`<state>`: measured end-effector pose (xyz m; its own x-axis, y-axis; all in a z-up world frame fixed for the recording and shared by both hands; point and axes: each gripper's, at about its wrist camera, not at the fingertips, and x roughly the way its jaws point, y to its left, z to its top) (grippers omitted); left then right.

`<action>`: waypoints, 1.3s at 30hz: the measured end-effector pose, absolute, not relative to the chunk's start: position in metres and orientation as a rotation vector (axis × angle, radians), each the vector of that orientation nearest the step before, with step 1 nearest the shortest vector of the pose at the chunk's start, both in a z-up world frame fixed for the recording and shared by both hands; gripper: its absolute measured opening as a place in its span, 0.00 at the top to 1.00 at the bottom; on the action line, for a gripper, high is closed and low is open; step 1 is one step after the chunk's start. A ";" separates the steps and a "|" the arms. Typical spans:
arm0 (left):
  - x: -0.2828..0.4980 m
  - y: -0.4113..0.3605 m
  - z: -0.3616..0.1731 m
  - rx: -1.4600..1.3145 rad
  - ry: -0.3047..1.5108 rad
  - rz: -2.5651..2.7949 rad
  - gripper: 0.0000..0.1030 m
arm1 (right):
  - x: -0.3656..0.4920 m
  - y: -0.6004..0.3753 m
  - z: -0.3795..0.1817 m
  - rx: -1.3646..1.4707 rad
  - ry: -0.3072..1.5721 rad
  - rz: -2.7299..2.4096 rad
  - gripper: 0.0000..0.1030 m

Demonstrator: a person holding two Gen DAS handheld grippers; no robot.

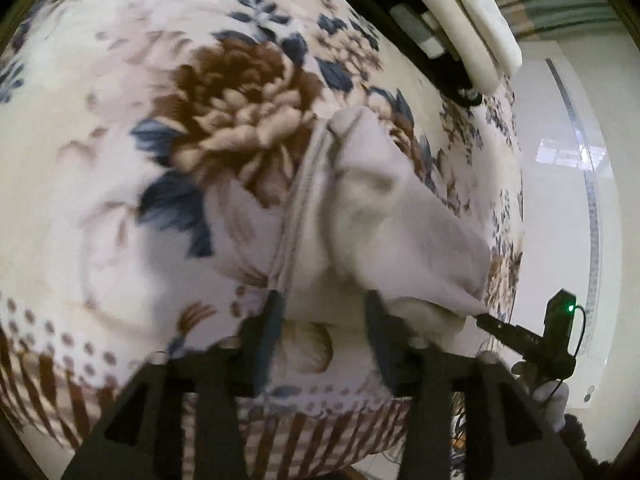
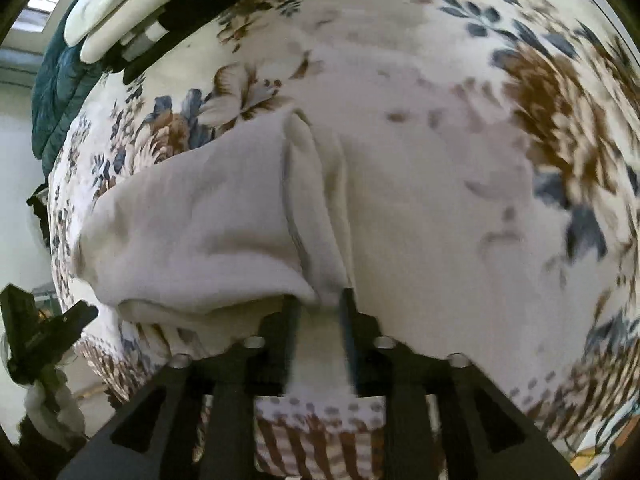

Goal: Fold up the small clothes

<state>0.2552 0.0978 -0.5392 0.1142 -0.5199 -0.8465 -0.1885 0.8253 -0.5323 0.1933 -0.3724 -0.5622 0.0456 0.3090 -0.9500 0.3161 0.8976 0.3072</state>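
Observation:
A small pale grey garment [image 1: 372, 216] lies bunched on a floral blanket [image 1: 120, 120], with a ribbed band running down its left side. My left gripper [image 1: 322, 308] sits at the garment's near edge with its jaws apart and cloth between them. In the left wrist view my right gripper [image 1: 482, 317] pinches the garment's right corner. In the right wrist view the same garment [image 2: 208, 220] spreads to the left, and my right gripper [image 2: 320, 304] is closed on a fold of its near edge. The left gripper [image 2: 86, 312] shows at the lower left.
The blanket [image 2: 460, 160] covers a bed. A black device with folded white cloth [image 1: 460, 20] lies at the far edge; it also shows in the right wrist view [image 2: 120, 12] beside a teal quilt [image 2: 60, 80]. Shiny white floor [image 1: 560, 200] lies past the bed's edge.

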 end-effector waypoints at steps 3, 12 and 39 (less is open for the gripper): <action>0.258 0.111 -0.531 -0.659 1.425 -0.235 0.52 | 0.188 -0.389 -0.553 0.612 1.510 -0.067 0.53; 0.326 0.094 -0.544 -0.783 1.393 -0.225 0.52 | 0.195 -0.400 -0.583 0.999 1.462 -0.054 0.46; 0.306 0.107 -0.555 -0.680 1.474 -0.237 0.46 | 0.277 -0.363 -0.585 0.871 1.403 0.104 0.60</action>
